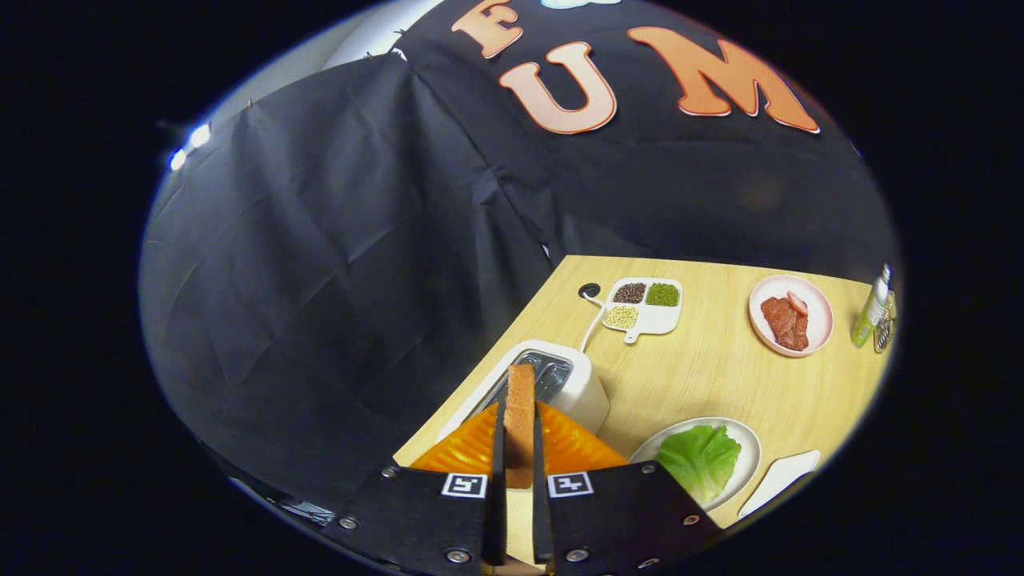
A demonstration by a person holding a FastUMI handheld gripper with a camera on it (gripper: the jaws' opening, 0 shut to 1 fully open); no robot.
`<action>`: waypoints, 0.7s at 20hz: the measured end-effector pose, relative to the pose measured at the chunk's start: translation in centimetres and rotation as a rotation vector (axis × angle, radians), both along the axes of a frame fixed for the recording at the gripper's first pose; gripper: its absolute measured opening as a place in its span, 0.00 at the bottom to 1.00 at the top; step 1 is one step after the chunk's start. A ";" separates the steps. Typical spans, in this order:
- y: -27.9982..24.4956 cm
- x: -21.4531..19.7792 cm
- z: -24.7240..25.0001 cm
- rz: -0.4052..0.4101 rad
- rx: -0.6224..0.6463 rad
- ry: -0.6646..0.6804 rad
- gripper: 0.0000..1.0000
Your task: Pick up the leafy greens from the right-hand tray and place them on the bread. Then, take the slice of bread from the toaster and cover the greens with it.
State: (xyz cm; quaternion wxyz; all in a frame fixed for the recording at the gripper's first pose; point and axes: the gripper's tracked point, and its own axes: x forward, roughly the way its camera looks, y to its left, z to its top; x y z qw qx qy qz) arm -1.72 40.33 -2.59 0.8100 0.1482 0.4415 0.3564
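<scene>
Desk (720,376): light wood, spreading out beyond the fingers, backed by the booth's dark cloth wall.

Toaster (588,392): white, sitting near the desk's near-left edge, just ahead of the fingers; slots facing up, white cord (594,320) running from it toward a dark round hole in the desk.

Tool (518,460): clenched on the slice of bread (520,408), both fingers pressing on its flat faces. Slice standing upright on edge between the fingers, brown crust facing the camera, hanging over the toaster; whether its lower end is sitting in the slot or clear of it, cannot tell.

Plate (748,464): white, round, lying to the right of the fingers, just beside the toaster. Leafy greens (700,460) lying flat in it, covering most of its middle; bread underneath not discernible.

Tray (780,480): white, partly cut off, lying just right of the plate.

Pink plate (816,308): sitting farther back on the desk, right side, carrying reddish pieces of meat (784,320).

Divided dish (660,320): white, with a small handle, sitting behind the toaster, holding dark brown, green and pale grains in separate compartments.

Bottle (872,308): small, greenish, with white cap, standing at the far right edge of the desk, a small clear jar touching or just beside it.
</scene>
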 end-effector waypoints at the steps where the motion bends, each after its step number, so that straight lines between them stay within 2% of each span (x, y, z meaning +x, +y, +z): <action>1: -1.0 0.0 -0.5 -0.010 -0.009 0.002 0.13; 7: -5.3 -1.2 -5.9 -0.081 -0.042 0.086 0.13; 14: -9.5 -2.5 -11.9 -0.121 -0.052 0.164 0.14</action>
